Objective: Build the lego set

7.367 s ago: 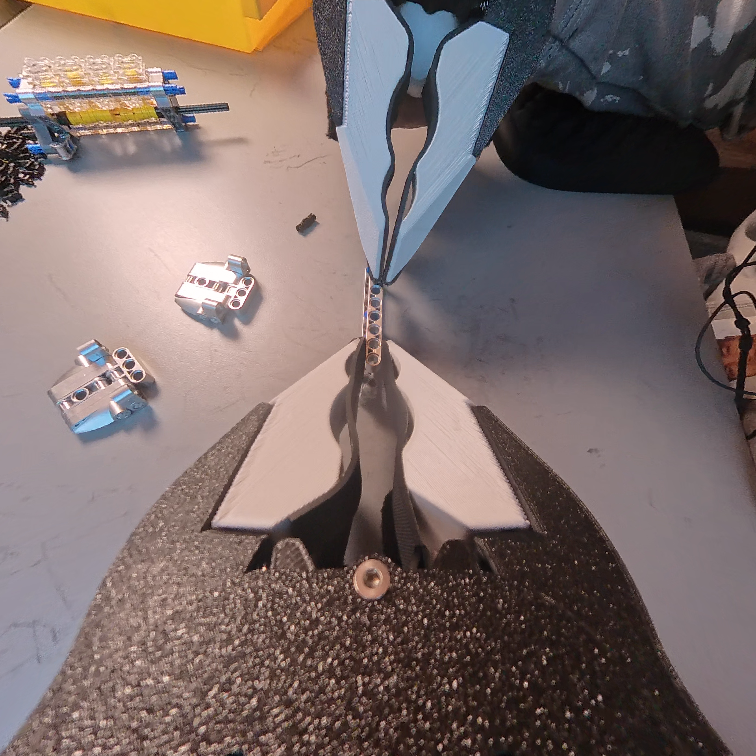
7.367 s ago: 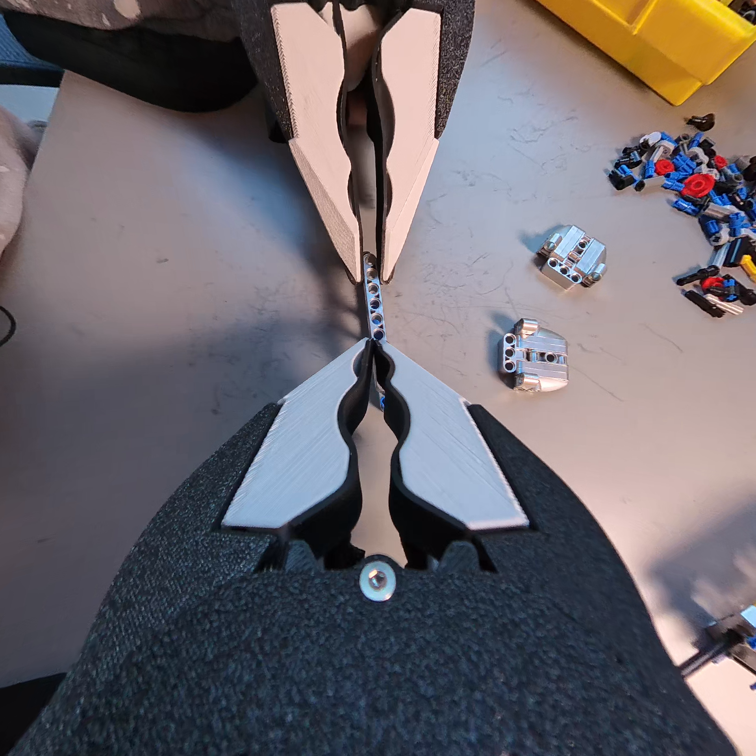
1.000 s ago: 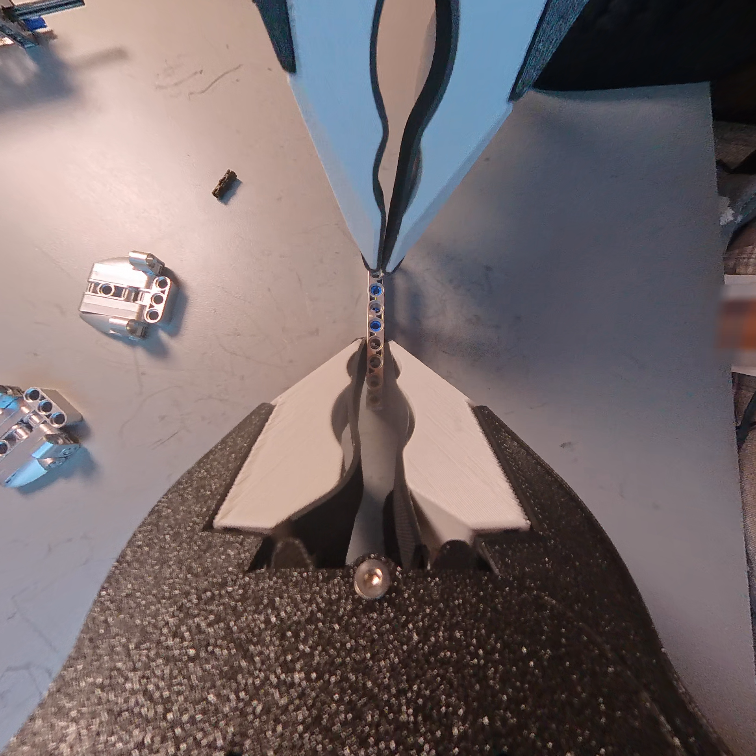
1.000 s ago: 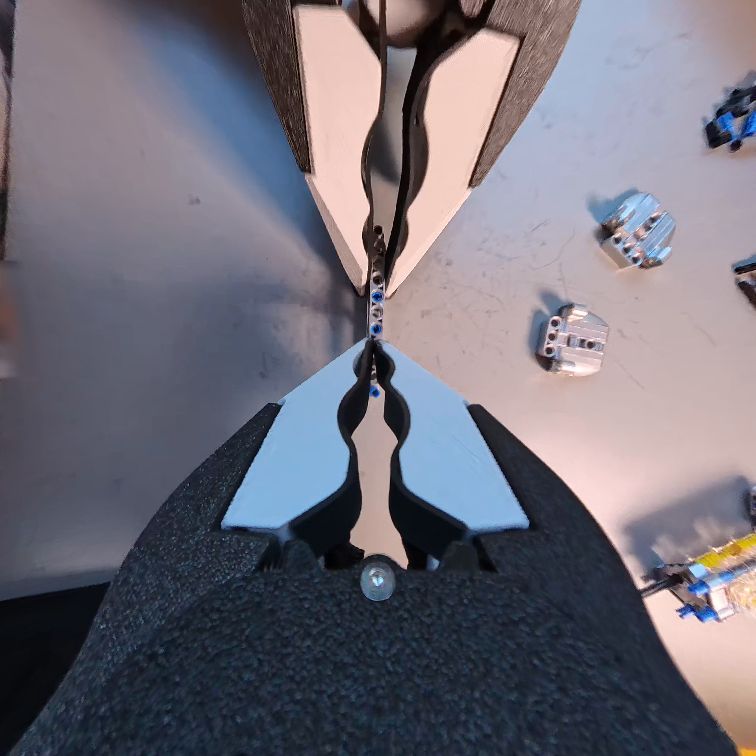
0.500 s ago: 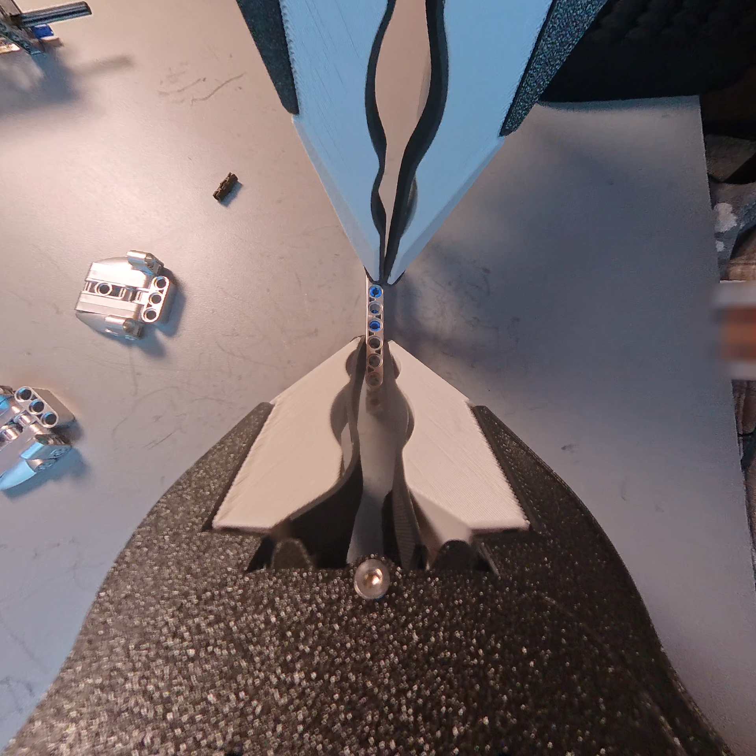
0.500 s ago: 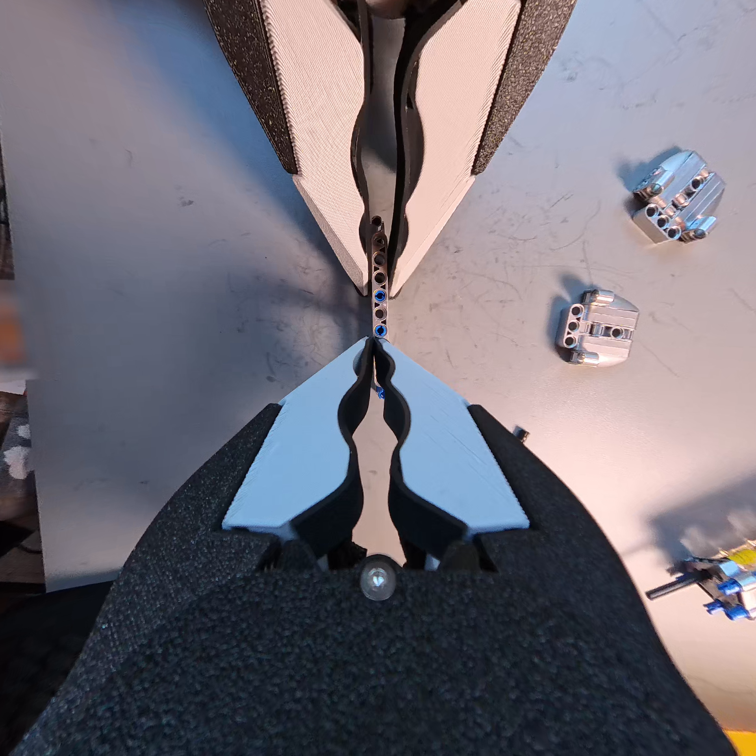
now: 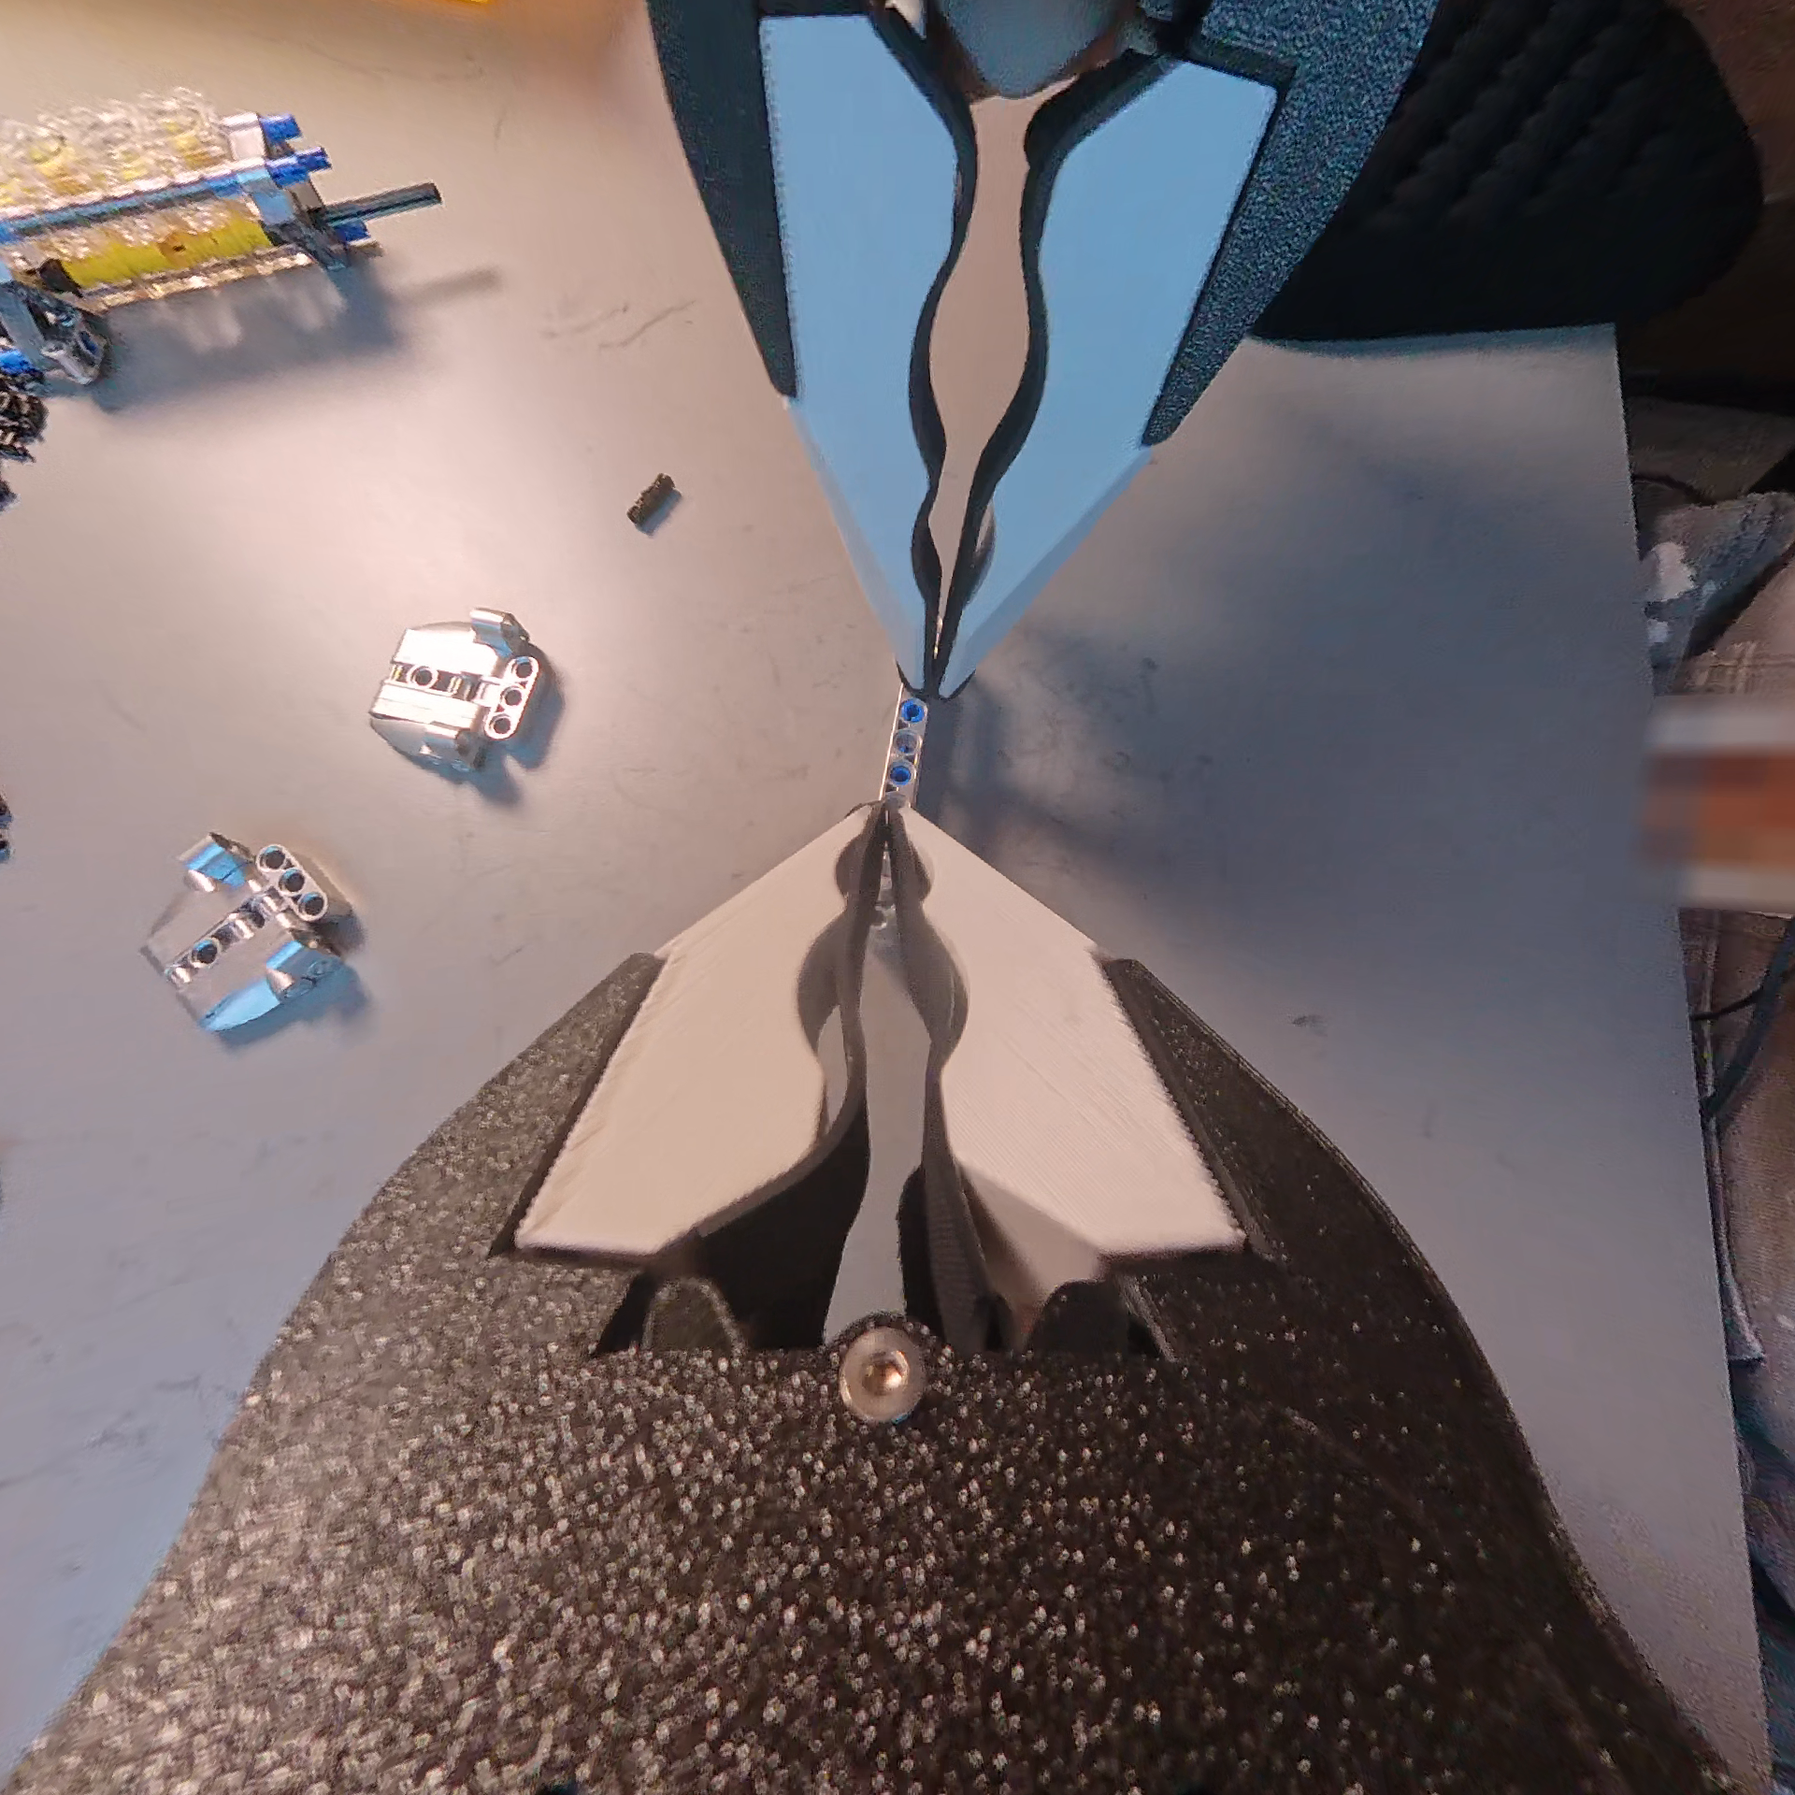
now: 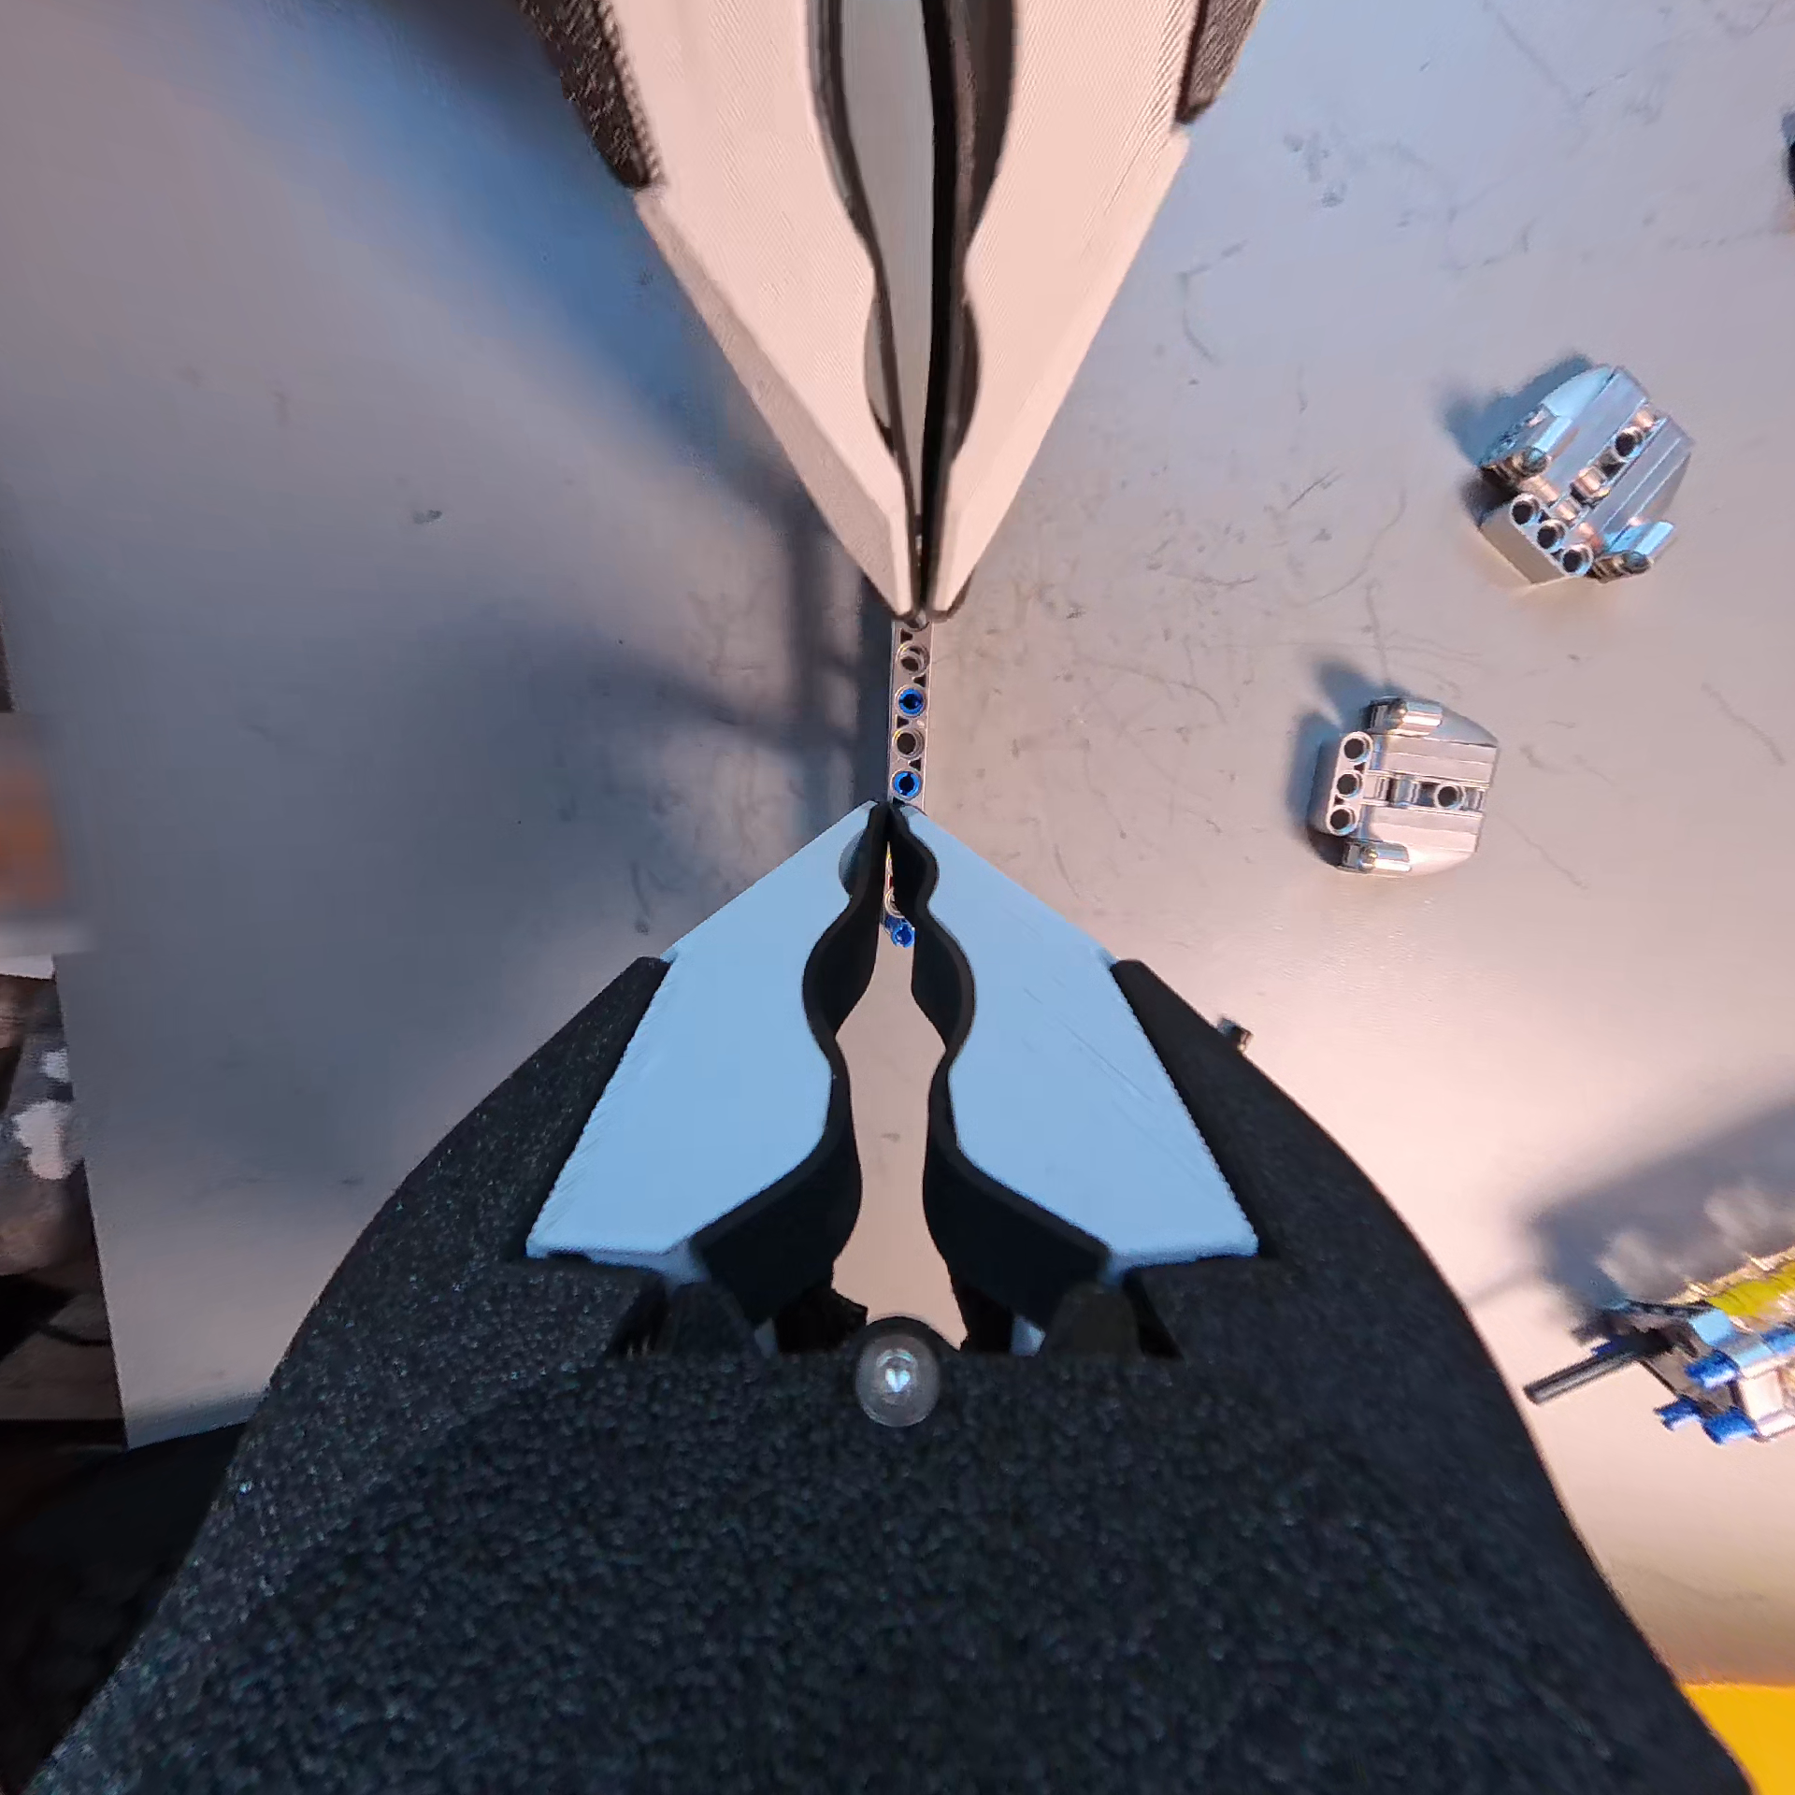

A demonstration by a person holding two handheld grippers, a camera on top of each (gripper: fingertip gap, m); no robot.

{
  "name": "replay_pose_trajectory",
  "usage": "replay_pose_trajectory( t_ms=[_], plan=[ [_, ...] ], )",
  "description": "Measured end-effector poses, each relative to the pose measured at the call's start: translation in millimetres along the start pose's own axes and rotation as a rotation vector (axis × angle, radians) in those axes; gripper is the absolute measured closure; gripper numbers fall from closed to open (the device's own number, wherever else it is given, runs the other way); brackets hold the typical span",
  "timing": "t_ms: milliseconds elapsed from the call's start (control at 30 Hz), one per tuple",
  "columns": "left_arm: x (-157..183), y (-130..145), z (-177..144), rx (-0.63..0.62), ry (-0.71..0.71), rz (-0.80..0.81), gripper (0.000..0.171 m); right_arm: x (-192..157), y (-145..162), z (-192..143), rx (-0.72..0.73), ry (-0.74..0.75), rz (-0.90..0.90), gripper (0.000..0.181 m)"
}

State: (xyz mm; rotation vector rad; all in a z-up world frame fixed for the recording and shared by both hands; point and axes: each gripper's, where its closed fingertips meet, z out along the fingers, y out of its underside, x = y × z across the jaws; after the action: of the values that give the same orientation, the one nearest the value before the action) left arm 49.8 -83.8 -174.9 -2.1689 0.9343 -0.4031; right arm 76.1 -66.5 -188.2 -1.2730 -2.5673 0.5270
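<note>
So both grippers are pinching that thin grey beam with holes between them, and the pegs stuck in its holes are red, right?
Not quite: the pegs are blue, not red, as the right wrist view shows. The rest holds: the left gripper and the right gripper each pinch an end of the thin grey beam.

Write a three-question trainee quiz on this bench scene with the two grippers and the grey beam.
1. True or false: the left gripper and the right gripper are both shut on the same grey beam.
2. How many silver panel pieces lie on the table in the left wrist view? A) one B) two C) four
3. Fill in: the pins seated in the beam's holes are ____ in colour.

Key: 1 true, each grips one end. 2 B, a farther panel and a nearer panel. 3 blue.
</note>
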Motion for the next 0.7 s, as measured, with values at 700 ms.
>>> replay_pose_trajectory(
  t_ms=[700],
  plan=[
    [2, 16, 14, -0.236, 0.041, 0.067, 0.171, -1, 3, 8, 0.069, -0.028, 0.043, 0.181]
  ],
)
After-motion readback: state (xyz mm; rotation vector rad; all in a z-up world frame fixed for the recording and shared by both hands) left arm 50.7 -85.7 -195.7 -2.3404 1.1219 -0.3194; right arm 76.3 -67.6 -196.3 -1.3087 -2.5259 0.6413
